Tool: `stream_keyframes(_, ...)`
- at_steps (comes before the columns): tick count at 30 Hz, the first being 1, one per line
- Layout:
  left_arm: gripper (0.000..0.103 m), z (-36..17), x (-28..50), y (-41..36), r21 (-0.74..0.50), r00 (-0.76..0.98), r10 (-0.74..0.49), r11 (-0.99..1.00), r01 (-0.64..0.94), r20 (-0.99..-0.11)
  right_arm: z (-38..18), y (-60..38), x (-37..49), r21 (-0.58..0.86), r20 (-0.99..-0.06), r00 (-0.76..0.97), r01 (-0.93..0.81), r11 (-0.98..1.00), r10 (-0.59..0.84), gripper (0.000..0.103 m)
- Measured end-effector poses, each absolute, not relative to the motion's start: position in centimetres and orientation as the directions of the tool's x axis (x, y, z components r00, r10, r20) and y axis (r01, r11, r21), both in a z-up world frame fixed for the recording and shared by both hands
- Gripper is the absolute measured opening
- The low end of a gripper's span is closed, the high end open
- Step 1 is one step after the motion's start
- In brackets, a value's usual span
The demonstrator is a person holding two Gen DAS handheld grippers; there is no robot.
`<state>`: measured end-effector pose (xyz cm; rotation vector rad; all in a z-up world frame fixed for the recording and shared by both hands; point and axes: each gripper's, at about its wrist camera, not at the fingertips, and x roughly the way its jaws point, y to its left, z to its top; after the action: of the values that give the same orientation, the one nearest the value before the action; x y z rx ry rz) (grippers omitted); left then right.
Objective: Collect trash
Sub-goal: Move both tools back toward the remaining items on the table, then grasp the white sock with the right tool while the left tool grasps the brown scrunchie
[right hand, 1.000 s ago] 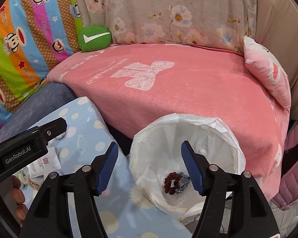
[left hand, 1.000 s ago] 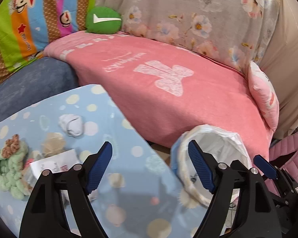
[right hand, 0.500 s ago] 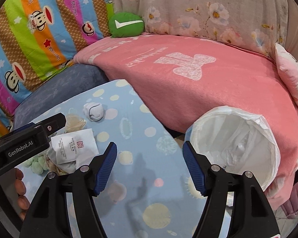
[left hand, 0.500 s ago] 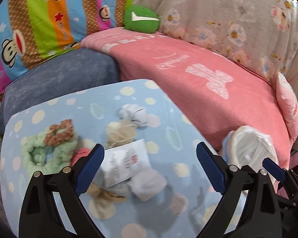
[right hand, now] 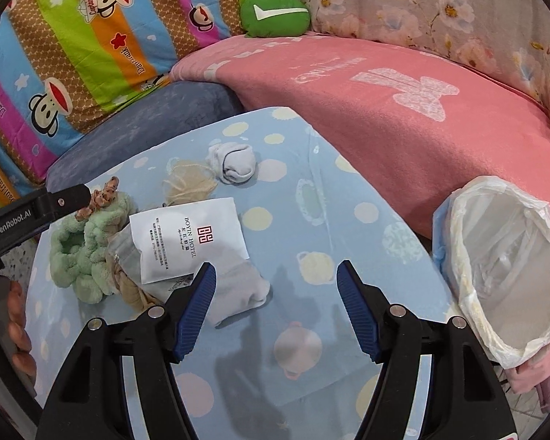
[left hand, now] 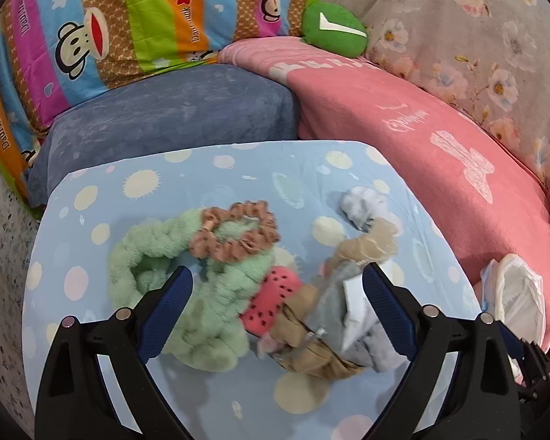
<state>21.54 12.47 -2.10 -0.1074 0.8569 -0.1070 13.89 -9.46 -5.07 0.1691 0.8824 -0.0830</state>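
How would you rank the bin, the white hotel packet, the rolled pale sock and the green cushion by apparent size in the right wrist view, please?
1. Bin, clearly the largest, though it is near the camera.
2. White hotel packet.
3. Green cushion, farther away, so probably bigger than it looks.
4. Rolled pale sock.

1. A flat white paper packet (right hand: pixel 189 240) with black letters and a red mark lies on the blue spotted tabletop (right hand: pixel 311 220). It rests tilted on top of a small pile of soft things.
2. A crumpled white and grey wad (right hand: pixel 234 163) sits alone, farther back on the tabletop.
3. A thin beige crinkly piece (right hand: pixel 187 179) lies just beside the wad.
4. A round bin lined with a white plastic bag (right hand: pixel 502 275) stands off the right edge of the tabletop, mouth open.
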Motion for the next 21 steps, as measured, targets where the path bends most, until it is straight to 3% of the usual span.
stream_keyframes(6,0.087,-3.3,24.1,15.2,-0.174,0.633,-0.139,0.985,0.008,-0.761,-7.4,-8.1,15.4,0.13,-0.799,0.601,0.124,0.984,0.03,0.066)
stream_keyframes(12,0.067,-5.0,26.7,16.8,-0.233,0.589,-0.179,0.972,-0.016,-0.788,-9.7,-7.0,16.7,0.141,-0.822,0.567,0.112,0.984,0.053,0.066)
stream_keyframes(18,0.037,-6.0,27.4,16.5,-0.285,0.561,-0.244,0.958,0.014,-0.791,-11.2,-6.5,17.5,0.17,-0.835,0.542,0.097,0.981,0.091,0.06)
stream_keyframes(20,0.019,-6.2,27.6,16.4,-0.3,0.551,-0.261,0.954,0.021,-0.792,-11.4,-6.2,17.5,0.18,-0.835,0.54,0.091,0.98,0.103,0.056)
stream_keyframes(21,0.016,-6.3,27.7,16.4,-0.307,0.549,-0.268,0.952,0.023,-0.792,-11.4,-6.1,17.6,0.182,-0.834,0.541,0.089,0.979,0.106,0.053)
